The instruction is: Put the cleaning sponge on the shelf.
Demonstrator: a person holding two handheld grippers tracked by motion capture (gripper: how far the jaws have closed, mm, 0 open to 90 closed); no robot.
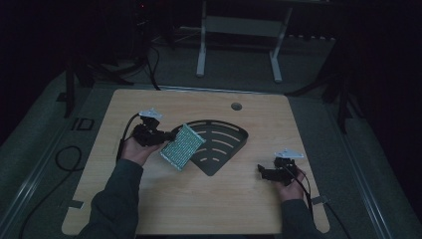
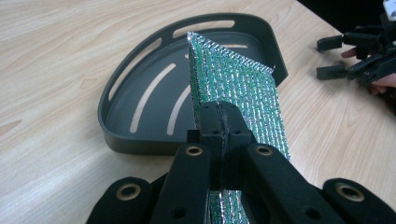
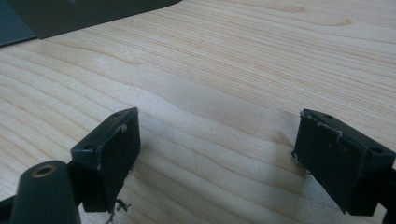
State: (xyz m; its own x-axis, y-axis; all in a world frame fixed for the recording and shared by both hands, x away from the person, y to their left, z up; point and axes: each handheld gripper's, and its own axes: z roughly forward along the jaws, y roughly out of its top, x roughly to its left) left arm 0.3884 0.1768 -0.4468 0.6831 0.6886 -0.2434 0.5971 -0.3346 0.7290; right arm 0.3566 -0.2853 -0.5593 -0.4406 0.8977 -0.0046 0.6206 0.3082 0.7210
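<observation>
Tray [image 2: 140,140]: dark fan-shaped, slotted floor, raised rim, flat on wooden table [image 1: 199,209], just ahead of left gripper [image 2: 223,122]. Left gripper jaws pressed together, pinching edge of green-silver foil pouch [image 2: 243,88]; pouch stands on edge, far end over tray rim, not lying inside. Right gripper [image 3: 215,158] well apart to side, jaws spread over bare tabletop, tray corner beyond its tips.
</observation>
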